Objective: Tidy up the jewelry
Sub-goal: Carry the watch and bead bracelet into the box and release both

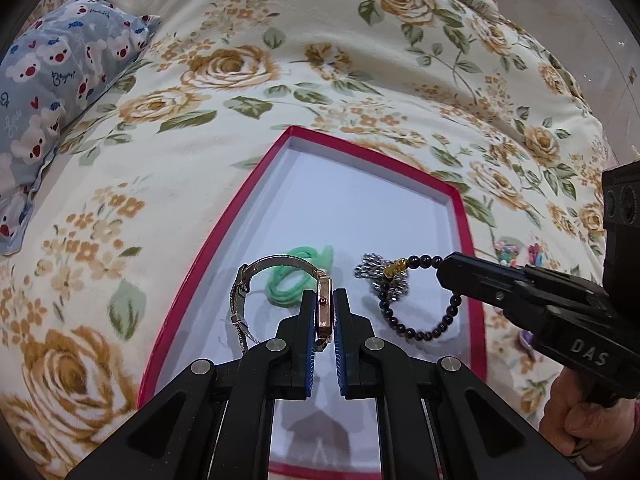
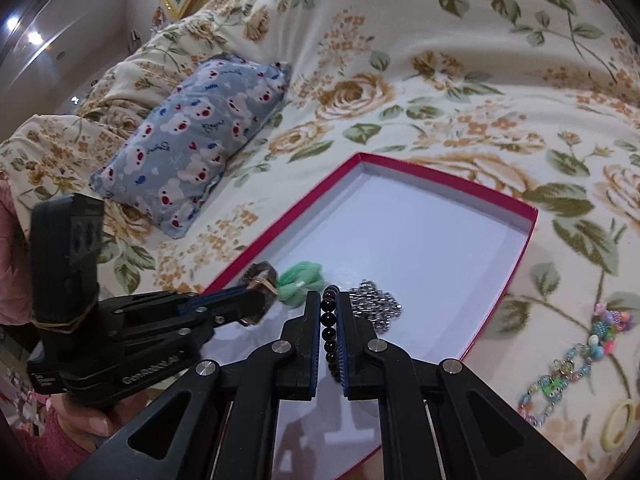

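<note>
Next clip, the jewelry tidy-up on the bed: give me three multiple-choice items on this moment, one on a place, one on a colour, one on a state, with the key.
1. Where does the green hair tie lie?
A. inside the red-rimmed box
B. on the blue bear-print pillow
C. on the floral blanket beside the box

2. What colour are most beads of the bracelet in the right gripper?
A. white
B. dark, nearly black
C. pink

3. What is the left gripper doing?
A. open and empty
B. shut on nothing
C. shut on the watch

Key: 1 A, it rests on the box's white floor beside the silver chain. 2 B, the loop is dark with one gold charm. 3 C, the watch case sits clamped between the jaws, its mesh band hanging free.
</note>
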